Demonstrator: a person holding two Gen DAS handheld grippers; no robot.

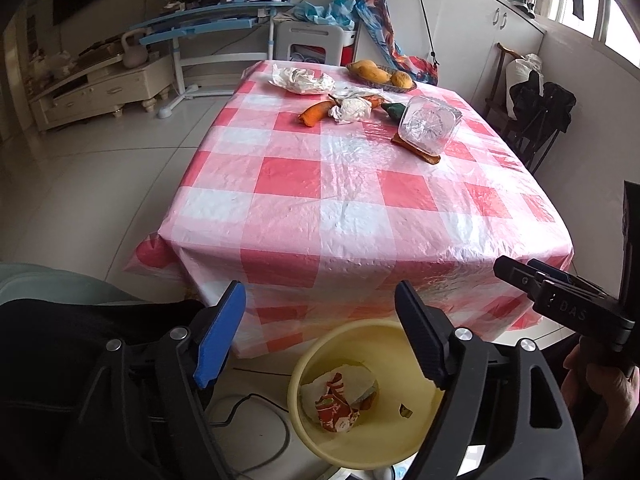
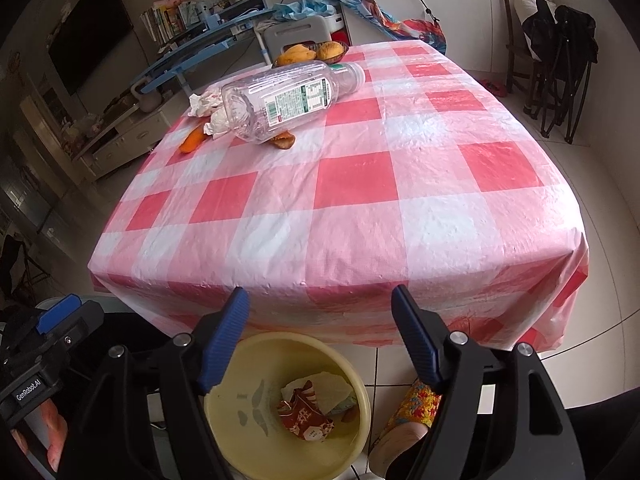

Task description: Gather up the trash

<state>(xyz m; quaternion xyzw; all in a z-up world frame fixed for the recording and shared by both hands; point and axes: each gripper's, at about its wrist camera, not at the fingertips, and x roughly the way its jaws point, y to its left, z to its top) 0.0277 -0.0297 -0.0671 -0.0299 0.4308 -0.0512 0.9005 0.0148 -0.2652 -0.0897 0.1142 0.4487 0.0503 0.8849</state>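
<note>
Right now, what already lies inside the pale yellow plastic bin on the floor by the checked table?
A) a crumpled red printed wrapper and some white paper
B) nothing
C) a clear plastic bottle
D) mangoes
A: the pale yellow plastic bin holds a crumpled red printed wrapper; the clear plastic bottle lies on the table.

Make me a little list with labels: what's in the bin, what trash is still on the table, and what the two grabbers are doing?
bin: yellow bin on the floor by the table
in bin: red wrapper and pale scraps
still on table: plastic bottle lying down, crumpled tissues, orange peel
not trash: fruit basket
left gripper: open, empty, above bin
right gripper: open, empty, above bin
</note>
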